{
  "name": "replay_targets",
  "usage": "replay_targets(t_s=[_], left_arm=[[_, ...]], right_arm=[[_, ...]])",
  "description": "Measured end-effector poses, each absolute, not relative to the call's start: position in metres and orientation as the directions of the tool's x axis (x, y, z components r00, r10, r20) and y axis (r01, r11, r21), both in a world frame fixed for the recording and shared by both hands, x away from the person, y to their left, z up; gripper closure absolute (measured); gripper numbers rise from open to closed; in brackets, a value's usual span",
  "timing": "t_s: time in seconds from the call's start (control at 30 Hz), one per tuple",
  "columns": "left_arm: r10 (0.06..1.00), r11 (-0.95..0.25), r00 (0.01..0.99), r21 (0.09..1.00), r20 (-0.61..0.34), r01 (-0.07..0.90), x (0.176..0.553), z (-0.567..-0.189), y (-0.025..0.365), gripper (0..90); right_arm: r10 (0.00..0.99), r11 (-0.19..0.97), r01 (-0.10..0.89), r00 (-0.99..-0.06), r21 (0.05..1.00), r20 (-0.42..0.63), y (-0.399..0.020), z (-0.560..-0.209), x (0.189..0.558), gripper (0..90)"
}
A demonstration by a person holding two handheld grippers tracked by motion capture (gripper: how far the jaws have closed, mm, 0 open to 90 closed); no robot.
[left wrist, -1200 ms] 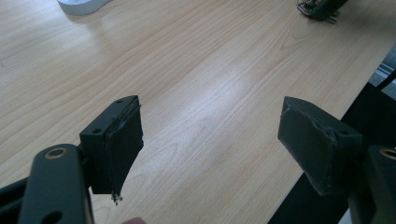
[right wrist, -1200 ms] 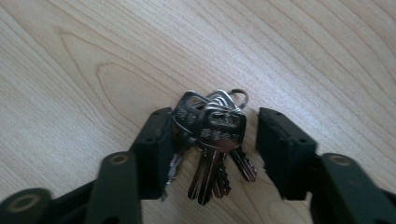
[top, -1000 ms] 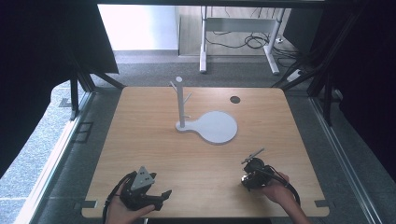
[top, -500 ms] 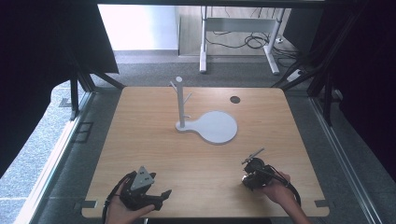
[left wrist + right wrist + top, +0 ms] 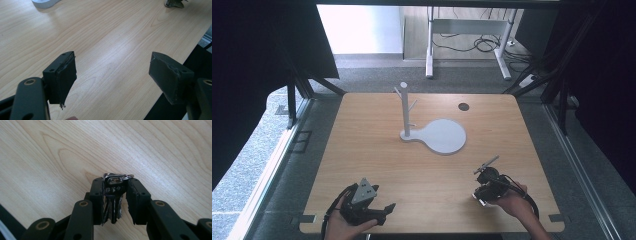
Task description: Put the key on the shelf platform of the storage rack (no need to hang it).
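1. Left gripper [image 5: 384, 209]: held low over the near-left part of the wooden table [image 5: 377, 160], a grey three-cornered plate on top. In the left gripper view its jaws stand wide apart with bare tabletop between them; nothing is gripped. The pads [image 5: 67, 75] look worn at the edges.
2. White stand [image 5: 404, 107]: upright post with short side pegs, set near the table's middle towards the far side. Its flat round base plate [image 5: 444, 136] spreads to the right of the post.
3. Dark round spot [image 5: 463, 106]: on the tabletop near the far-right edge, well apart from the stand.
4. Right gripper [image 5: 486, 185]: at the near-right part of the table, in the person's right hand [image 5: 512, 202]. Its jaws have just been closing and now clamp a bunch of keys [image 5: 113, 195].
5. Keys: upright between the right jaws, blades pointing back towards the camera, the metal ring [image 5: 122, 177] showing above the jaw tips, just over the tabletop.
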State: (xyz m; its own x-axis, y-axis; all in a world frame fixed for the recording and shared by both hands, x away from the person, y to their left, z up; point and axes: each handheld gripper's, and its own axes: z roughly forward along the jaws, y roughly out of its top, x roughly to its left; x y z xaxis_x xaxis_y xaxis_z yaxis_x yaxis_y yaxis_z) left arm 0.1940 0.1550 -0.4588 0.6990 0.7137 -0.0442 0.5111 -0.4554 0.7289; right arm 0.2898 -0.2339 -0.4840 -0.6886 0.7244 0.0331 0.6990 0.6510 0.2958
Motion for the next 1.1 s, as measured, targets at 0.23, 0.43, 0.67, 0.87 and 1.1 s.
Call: replay_targets(t_s=[0.23,0.43,0.67,0.87,1.1], left_arm=[[0.711,-0.459,0.702,0.728,-0.044,0.51,0.194,-0.459,0.154,22.4],[0.71,-0.46,0.703,0.728,-0.041,0.508,0.194,-0.459,0.155,22.4],[0.711,-0.457,0.702,0.729,-0.045,0.509,0.194,-0.459,0.154,22.4],[0.711,-0.456,0.702,0.73,-0.047,0.51,0.194,-0.459,0.155,22.4],[0.709,-0.455,0.704,0.732,-0.046,0.507,0.194,-0.459,0.155,22.3]], right_arm=[[0.725,0.652,0.694,-0.689,0.306,0.017,-0.237,-0.472,0.29,69.2],[0.724,0.65,0.687,-0.689,0.324,0.009,-0.241,-0.461,0.291,69.2],[0.725,0.652,0.679,-0.689,0.337,-0.015,-0.242,-0.445,0.292,69.2],[0.724,0.656,0.671,-0.689,0.345,-0.037,-0.241,-0.432,0.294,69.2],[0.728,0.65,0.669,-0.684,0.36,-0.045,-0.241,-0.423,0.298,69.3]])
